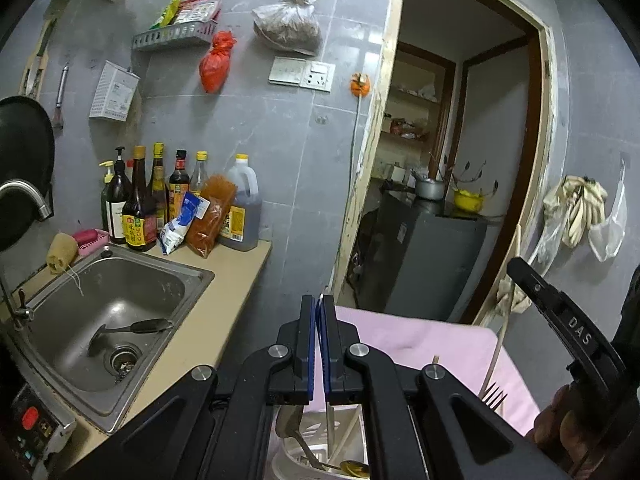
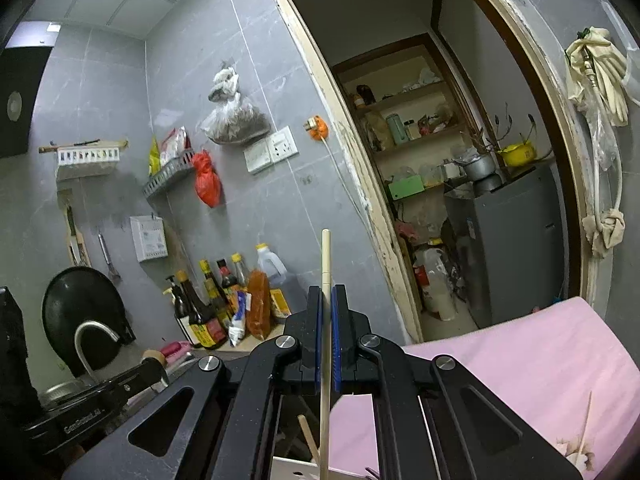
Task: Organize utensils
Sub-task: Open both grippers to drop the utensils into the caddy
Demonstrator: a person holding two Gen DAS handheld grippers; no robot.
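My left gripper [image 1: 320,304] is shut on a thin knife [image 1: 329,420], whose blade hangs down into a white utensil holder [image 1: 298,458] below the jaws. The holder also has a spatula [image 1: 290,420], a gold spoon [image 1: 354,469] and a chopstick. My right gripper [image 2: 327,296] is shut on a pale wooden chopstick [image 2: 325,260], held upright, its lower end over the holder's white rim [image 2: 296,470]. A fork [image 1: 493,394] and another chopstick stick up by the right gripper's body in the left wrist view.
A pink cloth-covered table [image 2: 520,372] holds the holder. A steel sink [image 1: 120,308] with a ladle lies to the left, sauce bottles [image 1: 140,204] behind it, a wok and tap at left. An open doorway [image 1: 452,160] leads to a storeroom.
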